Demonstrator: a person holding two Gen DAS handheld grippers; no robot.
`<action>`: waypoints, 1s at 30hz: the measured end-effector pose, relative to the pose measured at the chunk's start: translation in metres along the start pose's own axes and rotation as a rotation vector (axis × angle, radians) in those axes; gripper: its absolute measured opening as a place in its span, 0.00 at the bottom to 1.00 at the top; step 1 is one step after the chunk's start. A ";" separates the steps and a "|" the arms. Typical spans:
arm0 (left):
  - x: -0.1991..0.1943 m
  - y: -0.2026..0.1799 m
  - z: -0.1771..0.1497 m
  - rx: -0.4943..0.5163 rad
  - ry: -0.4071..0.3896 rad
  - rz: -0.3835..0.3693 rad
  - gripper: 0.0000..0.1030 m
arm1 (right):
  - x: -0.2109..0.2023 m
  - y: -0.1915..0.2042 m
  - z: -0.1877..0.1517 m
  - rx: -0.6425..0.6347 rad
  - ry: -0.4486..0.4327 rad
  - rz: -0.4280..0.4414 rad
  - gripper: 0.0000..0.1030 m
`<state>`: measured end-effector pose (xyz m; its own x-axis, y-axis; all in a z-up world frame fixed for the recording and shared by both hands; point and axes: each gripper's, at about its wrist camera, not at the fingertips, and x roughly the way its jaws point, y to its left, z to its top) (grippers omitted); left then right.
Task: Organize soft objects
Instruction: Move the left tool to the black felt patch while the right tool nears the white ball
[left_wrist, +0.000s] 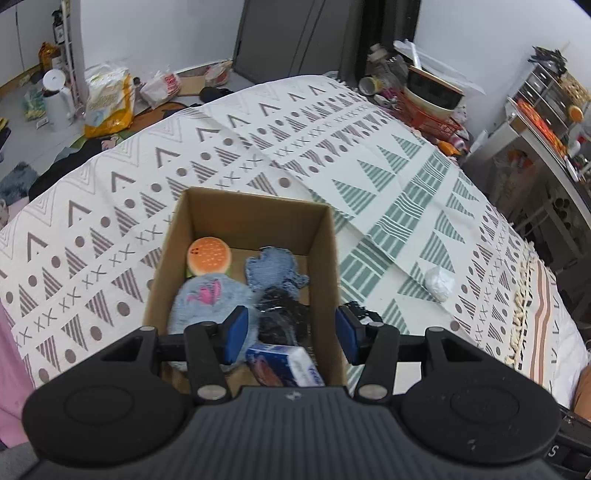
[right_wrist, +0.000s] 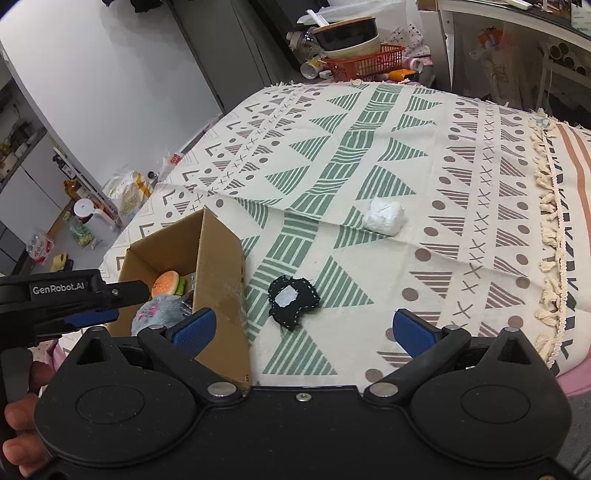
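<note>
Lying just right of the cardboard box (right_wrist: 218, 280), the black patch (right_wrist: 293, 301) rests on the patterned cloth (right_wrist: 461, 166); a white bundle (right_wrist: 384, 216) sits beyond. Right gripper (right_wrist: 304, 326) gapes empty near it; left gripper (left_wrist: 291, 336) spread over the box.

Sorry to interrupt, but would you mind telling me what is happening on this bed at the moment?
A person is sorting soft items into a cardboard box on the patterned bedspread. The box already holds a burger plush, a grey fluffy toy, a denim piece and a tissue pack. The left tool hovers open over the box. The right tool is open, facing a black fabric patch and a white wad lying outside.
</note>
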<state>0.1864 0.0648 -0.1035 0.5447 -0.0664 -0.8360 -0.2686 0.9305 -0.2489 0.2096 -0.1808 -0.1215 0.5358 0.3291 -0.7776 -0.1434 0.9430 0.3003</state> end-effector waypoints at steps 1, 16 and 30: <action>0.000 -0.003 -0.001 0.005 0.000 -0.001 0.49 | -0.001 -0.003 0.000 0.001 -0.003 0.001 1.00; 0.005 -0.057 -0.010 0.077 0.008 0.002 0.49 | -0.013 -0.062 0.000 0.062 -0.033 0.006 1.00; 0.026 -0.096 -0.016 0.125 0.028 0.004 0.49 | -0.007 -0.103 0.009 0.073 -0.062 0.031 1.00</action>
<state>0.2138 -0.0322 -0.1087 0.5209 -0.0713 -0.8506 -0.1688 0.9682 -0.1845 0.2282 -0.2802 -0.1423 0.5831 0.3522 -0.7321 -0.1008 0.9256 0.3649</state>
